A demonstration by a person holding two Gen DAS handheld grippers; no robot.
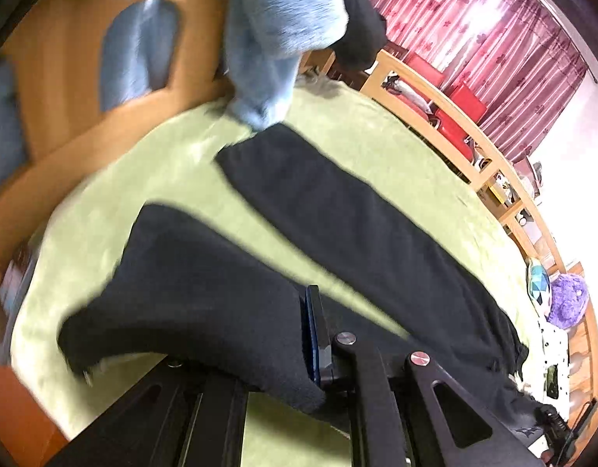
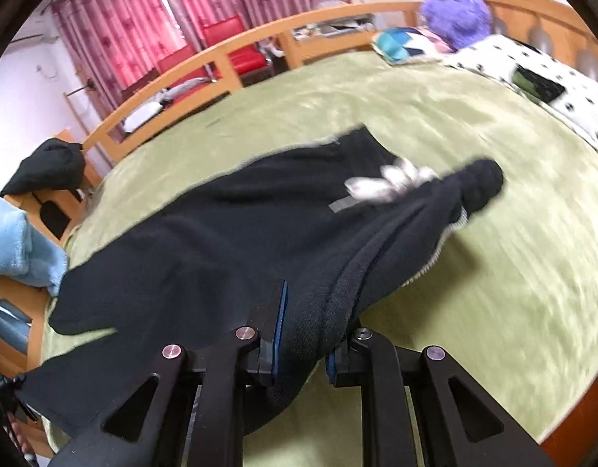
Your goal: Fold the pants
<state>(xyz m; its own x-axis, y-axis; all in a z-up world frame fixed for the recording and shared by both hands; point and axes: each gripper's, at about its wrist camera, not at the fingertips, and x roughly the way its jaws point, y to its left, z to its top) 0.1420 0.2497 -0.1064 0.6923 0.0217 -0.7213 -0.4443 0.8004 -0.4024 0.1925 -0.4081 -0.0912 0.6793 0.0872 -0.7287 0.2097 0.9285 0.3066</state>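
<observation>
Both grippers clamped on the black pants

The left gripper (image 1: 299, 334) and right gripper (image 2: 305, 330) pinched the soft, limp pants (image 2: 221, 225) at an edge; cloth sagged toward the bed (image 2: 454, 116).

I can read no text, brand, number or sign in either wrist view. The one label I can find is a small grey tab (image 2: 343, 204) sewn on the black pants (image 2: 229, 241), and motion blur leaves it blank to me. The curtains (image 2: 120, 27) carry only a flower pattern, and the spotted pillow (image 2: 540, 78) shows dots, not letters.
</observation>
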